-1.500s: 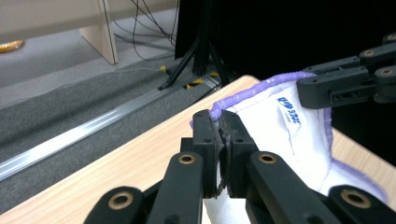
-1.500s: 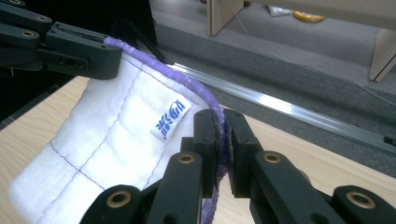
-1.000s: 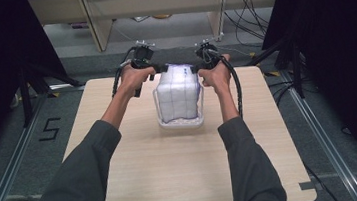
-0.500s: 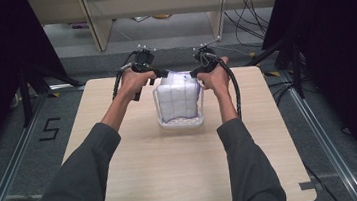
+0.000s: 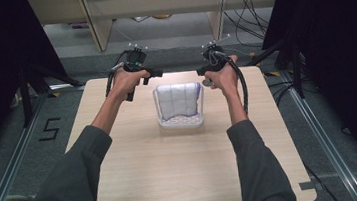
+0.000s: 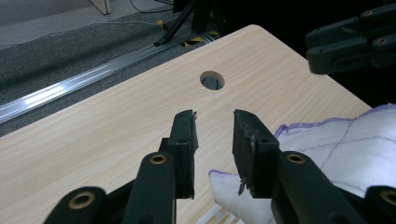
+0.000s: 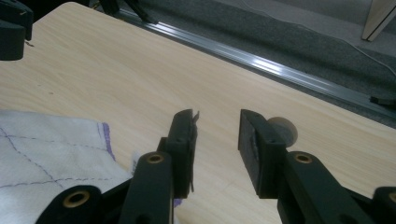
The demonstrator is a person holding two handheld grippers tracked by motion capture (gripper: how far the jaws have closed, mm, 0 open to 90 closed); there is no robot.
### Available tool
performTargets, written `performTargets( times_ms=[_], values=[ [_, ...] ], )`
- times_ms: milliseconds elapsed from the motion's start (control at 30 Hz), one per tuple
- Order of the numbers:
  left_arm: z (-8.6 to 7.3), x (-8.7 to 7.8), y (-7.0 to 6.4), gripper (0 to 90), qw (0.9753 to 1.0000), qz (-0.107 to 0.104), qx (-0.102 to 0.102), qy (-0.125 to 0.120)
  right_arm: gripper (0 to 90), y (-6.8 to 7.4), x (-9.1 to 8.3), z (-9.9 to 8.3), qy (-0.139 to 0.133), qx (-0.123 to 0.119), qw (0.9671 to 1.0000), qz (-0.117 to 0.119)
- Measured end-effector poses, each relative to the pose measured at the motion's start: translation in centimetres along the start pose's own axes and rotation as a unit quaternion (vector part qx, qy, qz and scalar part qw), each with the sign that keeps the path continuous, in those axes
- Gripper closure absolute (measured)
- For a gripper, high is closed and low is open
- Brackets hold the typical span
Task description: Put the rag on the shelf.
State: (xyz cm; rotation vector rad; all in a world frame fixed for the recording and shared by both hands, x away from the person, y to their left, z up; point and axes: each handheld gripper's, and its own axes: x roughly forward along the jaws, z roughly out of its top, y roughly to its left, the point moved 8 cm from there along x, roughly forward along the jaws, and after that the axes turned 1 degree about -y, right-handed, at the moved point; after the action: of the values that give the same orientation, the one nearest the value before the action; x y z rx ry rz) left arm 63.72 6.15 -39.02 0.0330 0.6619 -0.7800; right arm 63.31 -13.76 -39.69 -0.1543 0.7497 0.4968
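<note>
White quilted cloth with purple stitching and a purple hem lies draped over and into a clear plastic basket, which stands on the far middle of the pale wood-grain counter. Half a second ago both claws were at the cloth's upper corners; now the left claw and right claw have drawn apart and stand clear of it on either side — the cloth has been released and keeps its place over the basket.

Left claw: jaws parted, nothing between them in the left gripper view, the cloth's corner just below. Right claw: jaws likewise parted and empty, the cloth's hem beside its near jaw.

Judgement: the placing of the cloth appears done — what remains is withdrawal or a fresh grasp to tidy the drape.

Writing: a black "5" marked on the floor left of the counter. No brand or label is legible on cloth, basket or claws.
</note>
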Motion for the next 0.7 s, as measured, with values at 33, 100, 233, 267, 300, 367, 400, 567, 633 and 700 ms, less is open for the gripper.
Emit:
performTargets(
  times_ms=[33, 100, 233, 267, 300, 367, 400, 567, 633, 700],
  values=[
    [-0.1, -0.2, 0.1, 67.7, 1.0000, -0.002, -0.002, -0.002, 65.8, 0.0, -0.2, 0.0, 0.002, 0.002, 1.0000, 0.003],
    [-0.2, -0.6, 0.3, 67.3, 0.9999, -0.002, -0.008, -0.006, 65.3, 0.0, -0.6, 0.1, -0.003, 0.000, 1.0000, 0.004],
    [-0.5, -1.6, 0.4, 66.2, 0.9997, -0.009, -0.014, -0.017, 64.7, 0.2, -1.3, 0.2, -0.009, -0.010, 0.9999, 0.007],
    [-0.6, -1.8, 0.4, 65.6, 0.9997, -0.009, -0.013, -0.016, 64.5, 0.3, -1.5, 0.2, -0.009, -0.009, 0.9999, 0.007],
    [-0.6, -2.0, 0.4, 65.0, 0.9997, -0.009, -0.012, -0.017, 64.5, 0.3, -1.6, 0.3, -0.010, -0.012, 0.9998, 0.007],
    [-0.7, -2.5, 0.4, 64.7, 0.9997, -0.010, -0.010, -0.020, 64.4, 0.5, -1.9, 0.3, -0.013, -0.014, 0.9998, 0.010],
    [-0.7, -2.7, 0.4, 64.4, 0.9996, -0.010, -0.011, -0.022, 64.3, 0.6, -2.0, 0.3, -0.013, -0.017, 0.9997, 0.011],
    [-0.8, -3.4, 0.5, 64.0, 0.9995, -0.009, -0.015, -0.027, 64.0, 0.9, -2.5, 0.3, -0.016, -0.018, 0.9996, 0.012],
    [-0.9, -3.5, 0.4, 62.7, 0.9995, -0.011, -0.012, -0.026, 63.9, 0.9, -2.6, 0.3, -0.017, -0.018, 0.9996, 0.016],
    [-1.0, -3.6, 0.3, 61.3, 0.9996, -0.009, -0.009, -0.024, 63.7, 1.0, -2.5, 0.2, -0.028, -0.013, 0.9994, 0.016]
  ],
)
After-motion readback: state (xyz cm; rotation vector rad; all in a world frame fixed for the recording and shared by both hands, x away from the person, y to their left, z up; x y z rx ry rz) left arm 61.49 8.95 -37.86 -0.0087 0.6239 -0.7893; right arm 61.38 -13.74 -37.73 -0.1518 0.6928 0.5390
